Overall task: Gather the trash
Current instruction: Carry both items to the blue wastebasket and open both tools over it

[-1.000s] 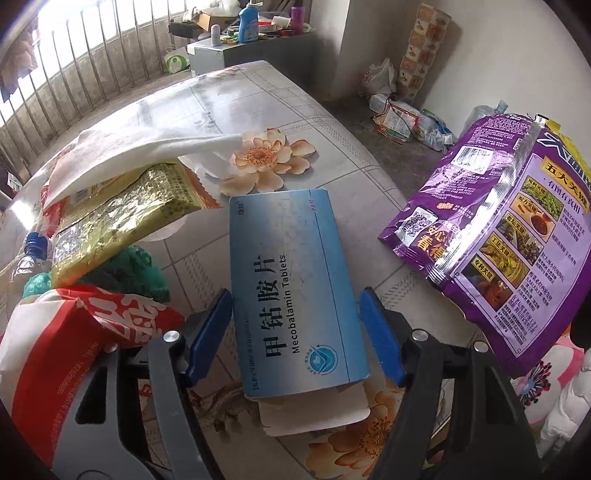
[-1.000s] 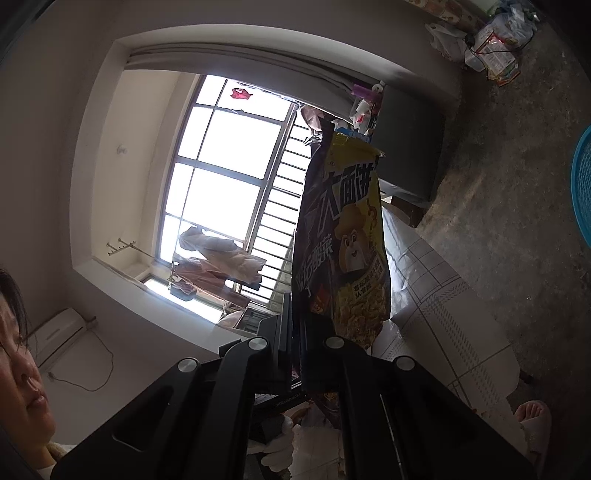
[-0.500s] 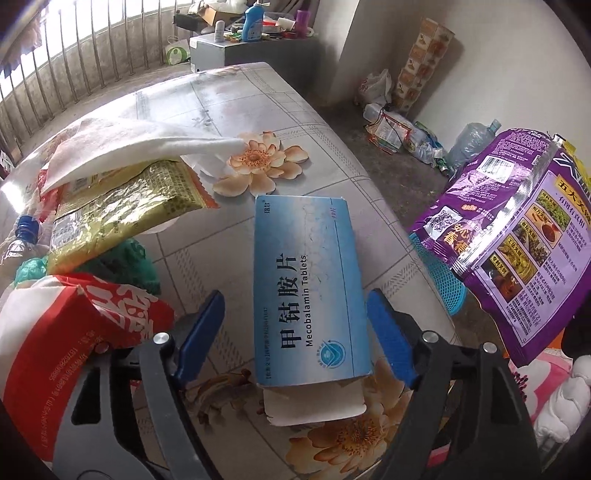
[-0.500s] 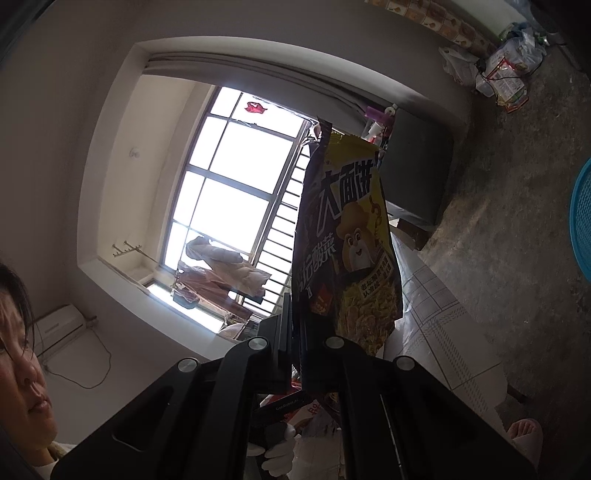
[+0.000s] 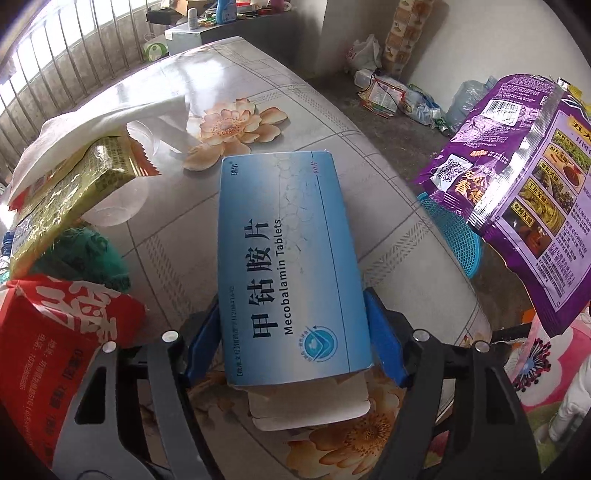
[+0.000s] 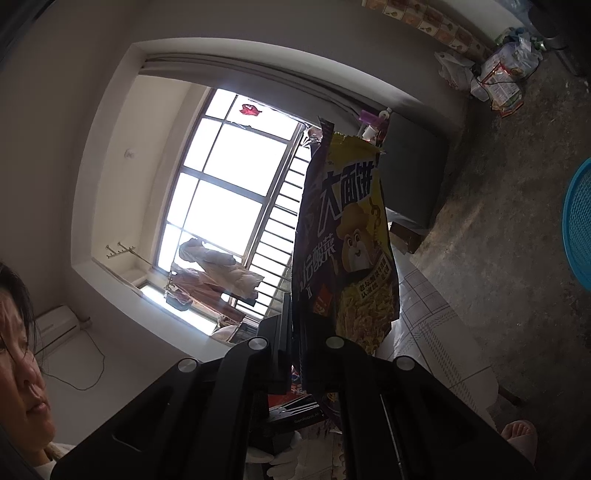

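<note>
My left gripper (image 5: 293,330) is shut on a blue Mecobalamin tablet box (image 5: 288,266), its blue fingers (image 5: 384,343) pressed to both long sides, and holds it above the table (image 5: 369,147). The box's white end flap hangs open toward me. My right gripper (image 6: 314,354) is shut on a purple and yellow snack bag (image 6: 347,251) and holds it up in the air. The same bag (image 5: 528,177) shows its purple back at the right of the left wrist view. A blue mesh basket (image 5: 454,229) stands on the floor under the bag, beyond the table's right edge.
At the table's left lie a red packet (image 5: 55,350), a green net (image 5: 85,258), a gold wrapper (image 5: 70,188) and a white cloth (image 5: 92,122). A cabinet with bottles (image 5: 207,26) stands behind. Floor clutter (image 5: 388,92) lies by the wall. The person's face (image 6: 18,354) is at lower left.
My left gripper has closed on the tablet box and raised it off the table, toward the right. My right gripper still holds the snack bag, shifted slightly.
</note>
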Demonstrator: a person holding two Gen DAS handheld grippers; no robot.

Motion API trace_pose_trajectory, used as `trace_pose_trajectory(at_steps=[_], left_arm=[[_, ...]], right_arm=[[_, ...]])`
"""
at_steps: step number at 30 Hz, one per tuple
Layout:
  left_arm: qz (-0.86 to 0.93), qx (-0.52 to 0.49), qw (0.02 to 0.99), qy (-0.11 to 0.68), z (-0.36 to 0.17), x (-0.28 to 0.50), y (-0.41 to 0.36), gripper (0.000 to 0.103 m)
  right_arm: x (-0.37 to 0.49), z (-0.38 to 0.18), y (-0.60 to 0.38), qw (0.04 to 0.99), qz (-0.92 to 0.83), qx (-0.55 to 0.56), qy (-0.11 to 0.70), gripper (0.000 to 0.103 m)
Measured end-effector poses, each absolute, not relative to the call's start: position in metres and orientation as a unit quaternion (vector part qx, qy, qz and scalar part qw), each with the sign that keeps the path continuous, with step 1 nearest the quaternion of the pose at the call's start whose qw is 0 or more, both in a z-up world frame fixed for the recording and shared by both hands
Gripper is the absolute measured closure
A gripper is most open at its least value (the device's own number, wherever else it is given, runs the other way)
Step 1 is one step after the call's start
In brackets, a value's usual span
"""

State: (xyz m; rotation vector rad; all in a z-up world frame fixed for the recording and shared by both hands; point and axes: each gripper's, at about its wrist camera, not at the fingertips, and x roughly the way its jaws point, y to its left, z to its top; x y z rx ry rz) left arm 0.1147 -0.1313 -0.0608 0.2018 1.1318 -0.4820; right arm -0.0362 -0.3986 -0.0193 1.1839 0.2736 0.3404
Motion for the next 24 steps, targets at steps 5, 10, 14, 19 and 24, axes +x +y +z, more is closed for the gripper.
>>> trace_pose_trajectory(at_steps=[5, 10, 14, 19, 24], left_arm=[[-0.239, 0.097, 0.829, 0.496, -0.042, 0.110, -0.135, 0.036], [-0.286, 0.074, 0.828, 0.476, -0.018, 0.109, -0.152, 0.036], [-0.337, 0.066, 0.807, 0.480, -0.009, 0.114, -0.194, 0.036], [-0.407, 0.058, 0.749, 0.519, -0.021, 0.137, -0.273, 0.036], [-0.429, 0.100, 0.712, 0.546, -0.065, 0.155, -0.366, 0.036]], right_arm=[[-0.051, -0.015, -0.415, 0.821, 0.119, 0.546, 0.113, 0.099], [-0.073, -0.015, -0.440, 0.837, 0.052, 0.538, 0.089, 0.099], [-0.083, -0.026, -0.460, 0.844, -0.024, 0.528, 0.090, 0.099], [-0.073, -0.055, -0.482, 0.851, -0.118, 0.497, 0.126, 0.099], [-0.043, -0.107, -0.509, 0.838, -0.176, 0.484, 0.178, 0.099]])
